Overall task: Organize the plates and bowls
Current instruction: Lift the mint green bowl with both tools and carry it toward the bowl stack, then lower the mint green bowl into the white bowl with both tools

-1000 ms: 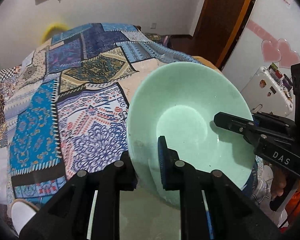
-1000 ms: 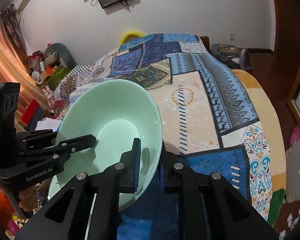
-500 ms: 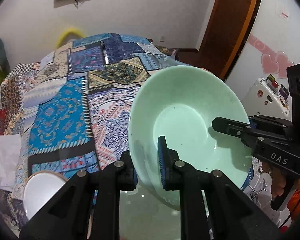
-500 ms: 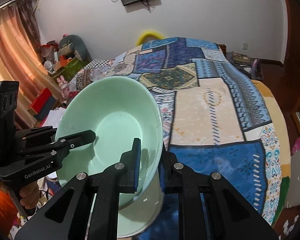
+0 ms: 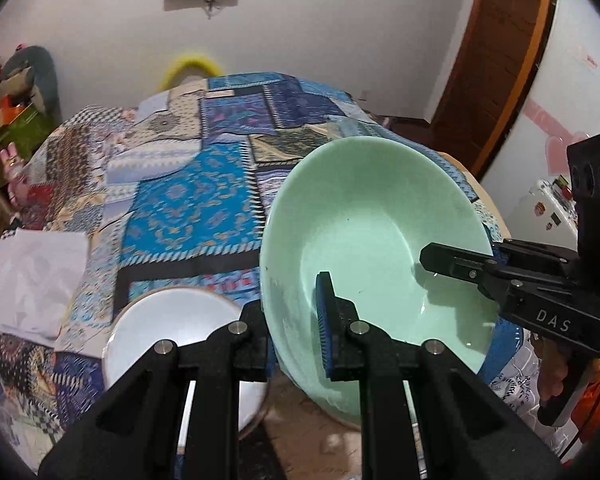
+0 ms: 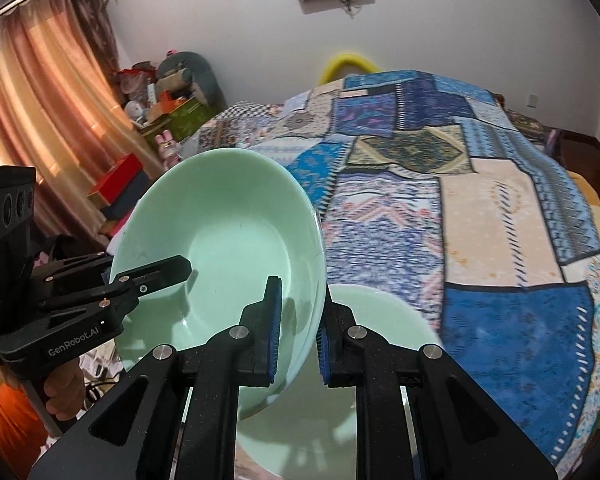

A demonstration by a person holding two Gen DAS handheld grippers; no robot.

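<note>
A large pale green bowl (image 5: pixel 372 240) (image 6: pixel 228 240) hangs tilted above the patchwork bedspread (image 5: pixel 188 200), carried by both grippers. My left gripper (image 5: pixel 290 320) is shut on its near left rim, one blue pad inside the bowl and one outside. My right gripper (image 6: pixel 300 312) is shut on the opposite rim, and it shows in the left wrist view as the right gripper (image 5: pixel 460 264). In the right wrist view the left gripper (image 6: pixel 168 270) clamps the far rim. Below lie a white bowl (image 5: pixel 172 328) and a second pale green bowl (image 6: pixel 380 320).
A white sheet (image 5: pixel 32 276) lies on the bed at the left. Boxes and toys (image 6: pixel 156 112) crowd the floor by the orange curtain (image 6: pixel 40 100). A wooden door (image 5: pixel 500 60) and a white appliance (image 5: pixel 548 208) stand to the right.
Both grippers have carried the green bowl sideways across the bed, still clamped on its rims. The white bowl and the second green bowl have come into view beneath it.
</note>
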